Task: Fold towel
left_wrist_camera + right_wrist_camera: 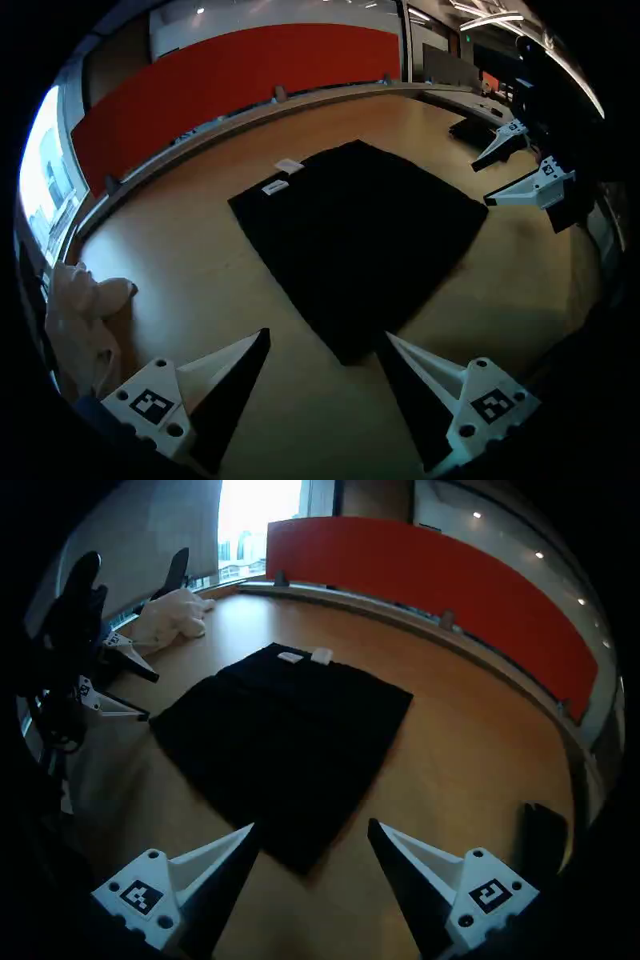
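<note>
While the towel [360, 240] is lying flat at the middle of the desk [200, 280], folding apparently all ahead, the left claw [326, 336] and right claw [312, 824] are hovering released by its corners.

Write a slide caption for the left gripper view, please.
Open left tool faces a black towel flat on a wooden table, right tool opposite.

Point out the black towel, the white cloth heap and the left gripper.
black towel [360, 232]: left gripper view, middle of the fabric.
white cloth heap [170, 614]: right gripper view, centre of the heap.
left gripper [324, 334]: left gripper view, midway between its fingertips.
</note>
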The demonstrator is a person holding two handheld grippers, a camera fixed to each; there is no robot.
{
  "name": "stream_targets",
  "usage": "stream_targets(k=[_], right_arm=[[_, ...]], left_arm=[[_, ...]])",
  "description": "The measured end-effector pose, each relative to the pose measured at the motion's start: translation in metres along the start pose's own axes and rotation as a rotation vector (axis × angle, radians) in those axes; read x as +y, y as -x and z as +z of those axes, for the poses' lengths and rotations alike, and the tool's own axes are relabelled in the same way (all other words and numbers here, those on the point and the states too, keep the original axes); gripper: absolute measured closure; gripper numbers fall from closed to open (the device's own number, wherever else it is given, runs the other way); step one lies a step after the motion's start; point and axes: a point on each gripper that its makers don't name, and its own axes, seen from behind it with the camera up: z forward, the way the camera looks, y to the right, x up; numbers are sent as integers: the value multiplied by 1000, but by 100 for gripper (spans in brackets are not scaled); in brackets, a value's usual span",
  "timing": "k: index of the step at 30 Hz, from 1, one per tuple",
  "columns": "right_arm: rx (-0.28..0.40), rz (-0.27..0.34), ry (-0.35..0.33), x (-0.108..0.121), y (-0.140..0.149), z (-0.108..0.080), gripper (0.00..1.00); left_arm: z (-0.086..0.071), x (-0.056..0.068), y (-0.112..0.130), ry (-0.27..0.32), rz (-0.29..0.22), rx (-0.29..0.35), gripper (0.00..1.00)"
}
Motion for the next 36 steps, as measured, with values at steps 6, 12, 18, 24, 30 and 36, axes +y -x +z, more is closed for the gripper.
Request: stream_targets(k=[6, 12, 18, 24, 30, 36], right_arm=[[-38, 2, -15, -2, 14, 8, 1], [-49, 14, -29, -3, 18, 12, 1], [-75, 7, -54, -6, 26, 15, 5], [-93, -6, -68, -7, 32, 17, 9], [-96, -8, -80, -8, 34, 17, 14], [-92, -12, -88, -9, 34, 17, 20]], left_arm=[[6, 7, 10, 20, 5, -33, 4], [11, 12, 17, 35, 14, -59, 4], [14, 16, 20, 50, 13, -76, 4], [16, 20, 21, 67, 3, -82, 5], [16, 21, 23, 82, -35, -100, 11], [17, 22, 23, 85, -37, -105, 15]])
